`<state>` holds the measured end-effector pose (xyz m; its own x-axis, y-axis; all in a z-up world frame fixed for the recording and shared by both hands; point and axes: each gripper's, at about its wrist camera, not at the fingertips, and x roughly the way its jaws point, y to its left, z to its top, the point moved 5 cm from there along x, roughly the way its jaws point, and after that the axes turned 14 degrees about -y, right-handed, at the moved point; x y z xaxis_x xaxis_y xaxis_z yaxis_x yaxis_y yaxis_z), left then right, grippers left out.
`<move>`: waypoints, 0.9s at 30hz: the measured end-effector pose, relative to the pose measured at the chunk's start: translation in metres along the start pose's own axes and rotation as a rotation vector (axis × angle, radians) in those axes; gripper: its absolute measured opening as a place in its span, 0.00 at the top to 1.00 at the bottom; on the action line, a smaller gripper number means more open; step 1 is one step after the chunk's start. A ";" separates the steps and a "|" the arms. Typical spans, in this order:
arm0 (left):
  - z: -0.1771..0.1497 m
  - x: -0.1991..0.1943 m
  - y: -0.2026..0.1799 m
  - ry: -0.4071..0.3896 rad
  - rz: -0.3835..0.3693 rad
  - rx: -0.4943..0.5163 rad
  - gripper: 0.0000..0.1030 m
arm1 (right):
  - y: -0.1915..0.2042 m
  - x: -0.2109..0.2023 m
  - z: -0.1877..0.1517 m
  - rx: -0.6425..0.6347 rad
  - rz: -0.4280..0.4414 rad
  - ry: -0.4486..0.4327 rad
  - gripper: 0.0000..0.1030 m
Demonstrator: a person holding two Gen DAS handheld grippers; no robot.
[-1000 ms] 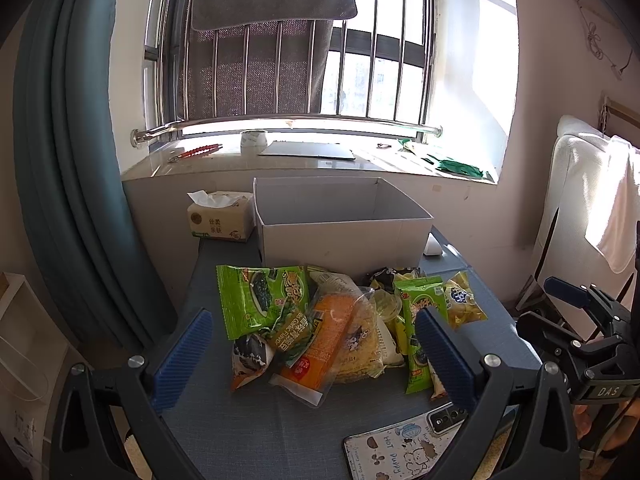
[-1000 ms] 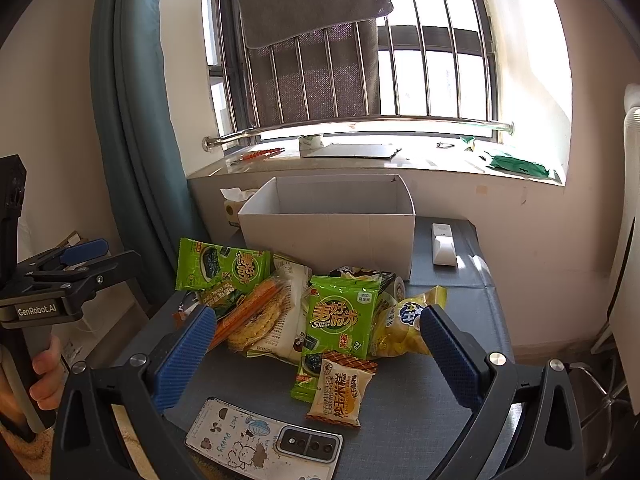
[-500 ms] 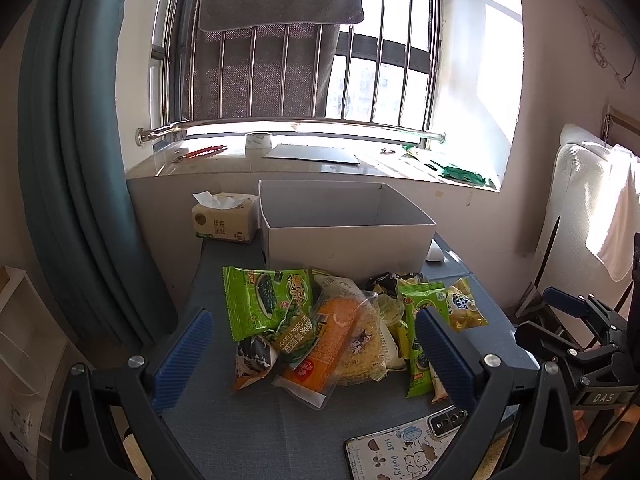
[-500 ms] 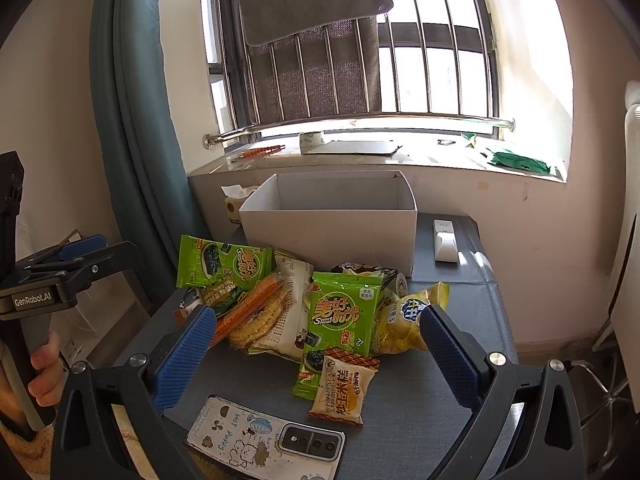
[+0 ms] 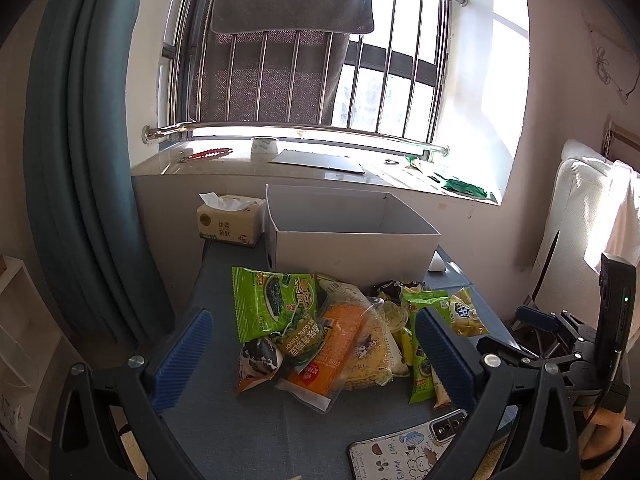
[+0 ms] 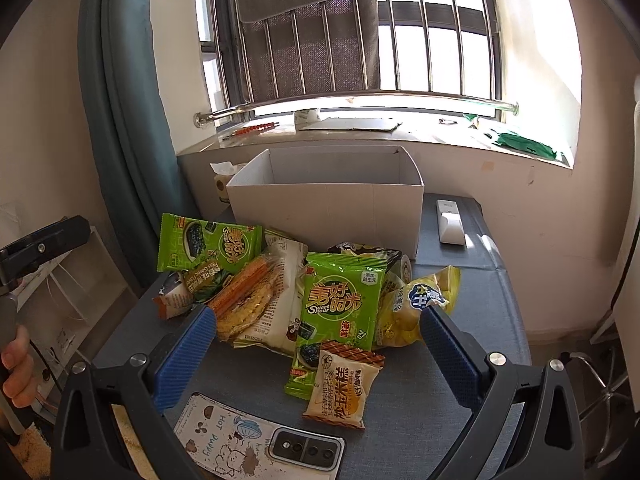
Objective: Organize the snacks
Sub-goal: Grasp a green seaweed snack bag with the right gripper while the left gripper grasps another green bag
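Observation:
A pile of snack packets lies on the blue-grey table in front of an empty white box. It holds a green seaweed bag, an orange cracker pack, a second green bag, a yellow chip bag and a small corn-cake packet. My left gripper is open and empty above the near side of the pile. My right gripper is open and empty above the corn-cake packet.
A phone in a cartoon case lies at the table's near edge. A tissue pack stands left of the box. A white remote lies right of it. A teal curtain hangs left; the windowsill is behind.
Both grippers have moved forward a little toward the pile, so the snacks and box look larger. Nothing on the table has moved.

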<state>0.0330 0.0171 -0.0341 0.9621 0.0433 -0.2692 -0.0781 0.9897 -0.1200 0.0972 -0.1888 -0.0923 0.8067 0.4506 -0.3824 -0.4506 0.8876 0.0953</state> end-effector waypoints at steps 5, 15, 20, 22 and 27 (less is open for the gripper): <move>-0.004 0.001 0.008 -0.014 0.027 0.012 0.00 | -0.005 0.039 -0.009 -0.041 -0.058 0.049 0.00; -0.019 0.003 0.026 -0.006 0.035 0.018 0.00 | -0.021 0.109 -0.034 0.026 -0.050 0.214 0.30; -0.027 0.009 0.035 0.048 0.032 0.007 0.00 | -0.024 0.106 -0.031 0.066 -0.007 0.182 0.36; -0.030 0.014 0.036 0.069 0.020 0.004 0.00 | -0.027 0.097 -0.020 0.085 -0.003 0.125 0.36; -0.036 0.042 0.042 0.137 -0.031 -0.046 0.00 | -0.038 0.070 0.016 0.119 -0.020 -0.047 0.37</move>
<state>0.0607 0.0552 -0.0844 0.9200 -0.0096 -0.3919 -0.0634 0.9829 -0.1729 0.1773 -0.1894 -0.1077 0.8335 0.4338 -0.3421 -0.3876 0.9004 0.1975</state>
